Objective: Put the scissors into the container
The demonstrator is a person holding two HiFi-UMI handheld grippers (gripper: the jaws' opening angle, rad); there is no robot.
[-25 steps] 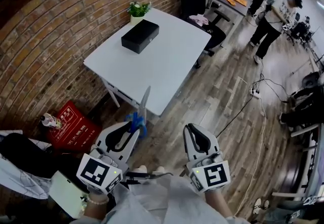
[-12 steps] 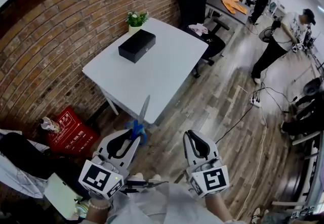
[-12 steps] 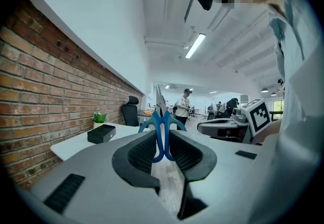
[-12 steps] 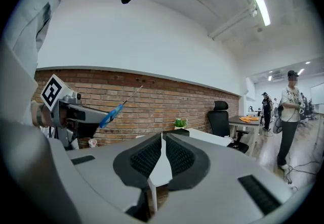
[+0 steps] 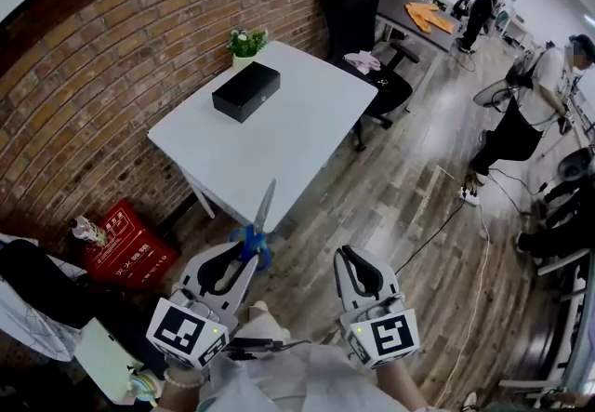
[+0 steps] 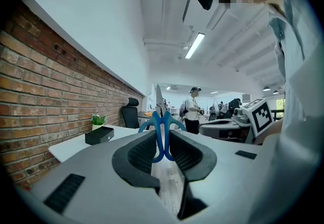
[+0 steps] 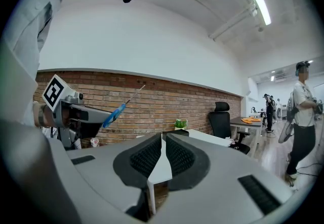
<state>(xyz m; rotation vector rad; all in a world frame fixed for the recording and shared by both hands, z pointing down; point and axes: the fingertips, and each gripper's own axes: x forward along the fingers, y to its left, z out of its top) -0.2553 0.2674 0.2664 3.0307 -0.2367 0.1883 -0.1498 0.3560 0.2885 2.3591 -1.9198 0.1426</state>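
My left gripper [image 5: 249,255] [image 6: 162,143] is shut on blue-handled scissors [image 5: 257,228] [image 6: 161,129], whose blades point up and forward toward the table. The right gripper view also catches the scissors [image 7: 117,108] at left. A black box-shaped container [image 5: 245,91] [image 6: 99,135] rests on the white table [image 5: 297,136] near its far end, well beyond both grippers. My right gripper [image 5: 350,266] [image 7: 162,153] is shut with nothing between its jaws, held over the wooden floor beside the left one.
A small potted plant [image 5: 246,42] stands behind the container by the brick wall. A black office chair [image 5: 357,1] sits at the table's far end. A red box [image 5: 125,238] lies on the floor at left. People [image 5: 526,103] stand at right; cables [image 5: 465,206] cross the floor.
The view has shifted slightly; both grippers sit a little lower in the frame, the scissors still held. The person at right has walked nearer along the floor.
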